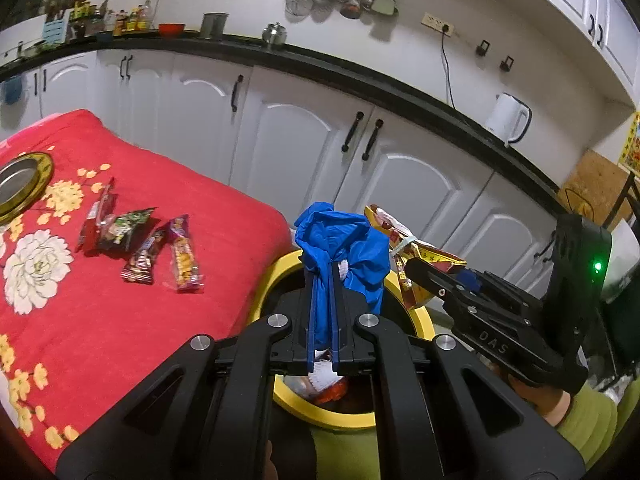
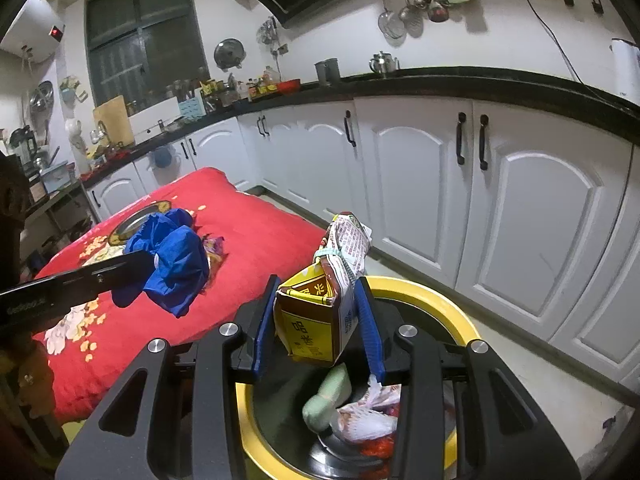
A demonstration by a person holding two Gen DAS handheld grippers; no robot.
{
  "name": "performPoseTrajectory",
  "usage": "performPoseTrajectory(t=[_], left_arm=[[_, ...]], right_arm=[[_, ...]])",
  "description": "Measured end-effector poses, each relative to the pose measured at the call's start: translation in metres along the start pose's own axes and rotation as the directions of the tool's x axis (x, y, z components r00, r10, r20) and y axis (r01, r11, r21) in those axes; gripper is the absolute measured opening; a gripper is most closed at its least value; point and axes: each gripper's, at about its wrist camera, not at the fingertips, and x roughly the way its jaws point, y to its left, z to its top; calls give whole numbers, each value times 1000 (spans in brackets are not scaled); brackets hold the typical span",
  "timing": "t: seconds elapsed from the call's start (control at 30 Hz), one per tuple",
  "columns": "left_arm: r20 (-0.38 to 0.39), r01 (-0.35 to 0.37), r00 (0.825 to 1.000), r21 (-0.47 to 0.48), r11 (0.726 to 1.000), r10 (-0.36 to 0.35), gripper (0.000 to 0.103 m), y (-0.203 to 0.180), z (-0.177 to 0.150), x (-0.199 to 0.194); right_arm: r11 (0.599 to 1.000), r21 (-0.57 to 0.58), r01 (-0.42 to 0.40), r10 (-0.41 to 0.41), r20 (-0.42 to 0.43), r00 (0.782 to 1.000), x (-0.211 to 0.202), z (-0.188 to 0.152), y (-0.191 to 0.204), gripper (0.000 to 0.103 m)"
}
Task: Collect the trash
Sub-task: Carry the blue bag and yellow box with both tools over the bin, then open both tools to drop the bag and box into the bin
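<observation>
right now my left gripper (image 1: 325, 280) pinches a blue bag (image 1: 340, 248) at frame centre, my right gripper (image 2: 316, 320) clamps a yellow packet (image 2: 316, 320), both above the yellow bin (image 2: 424, 292); wrappers (image 1: 140, 244) lie centre-left.

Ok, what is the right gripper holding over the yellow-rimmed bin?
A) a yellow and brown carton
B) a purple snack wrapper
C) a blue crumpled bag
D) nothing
A: the right gripper has its blue fingers closed on a yellow and brown carton above the bin; the blue bag is in the left gripper.
</observation>
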Motion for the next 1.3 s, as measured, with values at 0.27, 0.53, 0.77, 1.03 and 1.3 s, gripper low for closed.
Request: performPoseTrajectory(t=[0.27,0.53,0.77,1.03,1.3], left_arm=[[-50,16,999,20,1000,-15,2,-10,-8,20],[-106,22,994,36,999,-18,2,-16,-19,37],[-163,36,986,50,998,-27,2,-21,-28,54],[-197,33,980,42,999,-24,4,-20,-32,66],[-168,5,986,6,1000,-4,52,-10,-29,59]], right_arm=[[1000,16,23,-23,-32,999,2,-11,-14,36],[998,41,41,-38,-72,997,7,-20,-30,36],[996,68,54,-46,-108,993,14,-28,-45,36],[992,112,55,-41,-124,991,19,-31,-58,37],[988,143,63,-48,-107,993,15,-30,-61,55]])
